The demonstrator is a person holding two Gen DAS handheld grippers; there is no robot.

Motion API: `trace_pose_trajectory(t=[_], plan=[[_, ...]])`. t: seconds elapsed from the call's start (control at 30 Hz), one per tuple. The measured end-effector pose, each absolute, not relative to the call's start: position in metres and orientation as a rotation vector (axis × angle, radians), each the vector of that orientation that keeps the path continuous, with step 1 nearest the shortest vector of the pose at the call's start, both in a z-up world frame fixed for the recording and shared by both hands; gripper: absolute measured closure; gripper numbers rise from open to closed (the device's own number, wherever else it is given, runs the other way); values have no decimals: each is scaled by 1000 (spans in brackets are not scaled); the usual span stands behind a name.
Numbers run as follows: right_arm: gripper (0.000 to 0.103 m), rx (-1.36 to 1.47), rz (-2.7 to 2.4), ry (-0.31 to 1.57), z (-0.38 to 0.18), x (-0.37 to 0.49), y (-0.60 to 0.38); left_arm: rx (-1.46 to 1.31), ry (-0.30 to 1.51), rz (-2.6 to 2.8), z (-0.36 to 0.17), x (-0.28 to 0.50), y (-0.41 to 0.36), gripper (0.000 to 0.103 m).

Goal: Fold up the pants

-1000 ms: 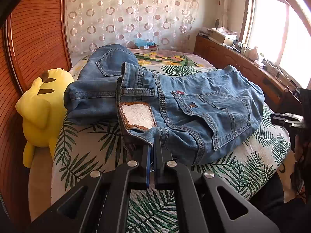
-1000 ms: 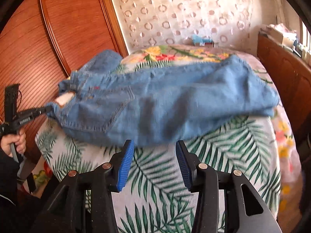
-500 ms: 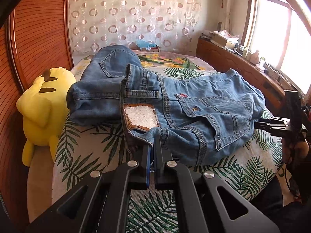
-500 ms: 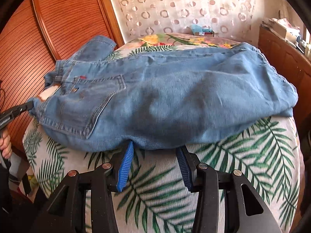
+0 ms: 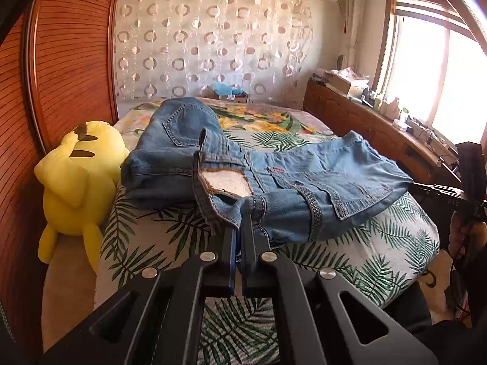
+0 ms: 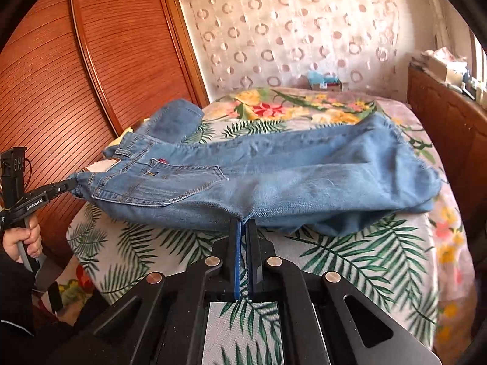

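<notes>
So far: jeans (image 6: pixel 274 179) lie across the bed (image 6: pixel 350 261), legs stacked, not yet folded crosswise.
Left tool (image 5: pixel 242 228): pinching the waistband, 9 o'clock end.
Right tool (image 6: pixel 243 228): just closed, pinching the near seat edge.

Pants (image 6: pixel 274 176): light blue denim jeans, lying crosswise on the leaf-print bedspread (image 6: pixel 350 261), back side up. Stitched back pocket with small red tab visible. Waistband end at my left is lifted and turned over, showing a white inner label patch. Legs are doubled over, with a fold at my right.
</notes>
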State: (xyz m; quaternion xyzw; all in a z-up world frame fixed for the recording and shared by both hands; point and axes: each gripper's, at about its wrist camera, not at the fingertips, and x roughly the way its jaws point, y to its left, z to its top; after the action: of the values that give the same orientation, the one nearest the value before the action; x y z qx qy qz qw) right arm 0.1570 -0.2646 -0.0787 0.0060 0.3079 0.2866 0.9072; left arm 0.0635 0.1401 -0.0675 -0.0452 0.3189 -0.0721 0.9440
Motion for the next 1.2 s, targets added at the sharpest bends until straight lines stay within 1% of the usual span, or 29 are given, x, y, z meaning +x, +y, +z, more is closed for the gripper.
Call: trace_pose_trajectory(t=[0.33, 0.43, 0.47, 0.53, 0.57, 0.6, 0.63, 0.67, 0.7, 0.73, 0.77, 0.8, 0.83, 0.9, 0.97, 1.2], plan=[[101, 6, 583, 708, -98, 168, -267, -70, 748, -145, -94, 62, 134, 100], [101, 13, 582, 722, -94, 168, -266, -42, 758, -132, -92, 62, 130, 97], [99, 7, 576, 721, -93, 167, -268, -31, 755, -123, -90, 61, 129, 95], [99, 7, 557, 711, -92, 163, -271, -11, 746, -104, -85, 60, 129, 90], [98, 12, 550, 705, -91, 160, -275, -10, 741, -100, -83, 60, 129, 85], [98, 19, 542, 700, -91, 159, -279, -11, 735, -102, -80, 60, 130, 77], [98, 25, 531, 694, -90, 158, -283, -14, 728, -108, -77, 60, 130, 72], [98, 28, 519, 688, -90, 157, -287, -12, 723, -109, -75, 61, 130, 61], [98, 34, 507, 683, -90, 157, -292, -11, 718, -110, -74, 62, 129, 55], [97, 44, 494, 678, -89, 157, -297, -10, 715, -117, -72, 64, 128, 52], [96, 50, 486, 675, -90, 158, -301, -7, 716, -119, -72, 66, 126, 39], [92, 54, 472, 673, -90, 159, -306, 0, 713, -120, -72, 68, 123, 21], [89, 55, 459, 670, -90, 160, -310, -1, 703, -125, -71, 71, 120, 18], [73, 63, 436, 662, -90, 162, -320, 0, 707, -142, -72, 80, 113, 17], [64, 71, 411, 654, -90, 164, -330, 7, 705, -149, -73, 85, 106, 17], [63, 89, 317, 645, -90, 183, -356, -9, 701, -197, -81, 109, 79, 17]])
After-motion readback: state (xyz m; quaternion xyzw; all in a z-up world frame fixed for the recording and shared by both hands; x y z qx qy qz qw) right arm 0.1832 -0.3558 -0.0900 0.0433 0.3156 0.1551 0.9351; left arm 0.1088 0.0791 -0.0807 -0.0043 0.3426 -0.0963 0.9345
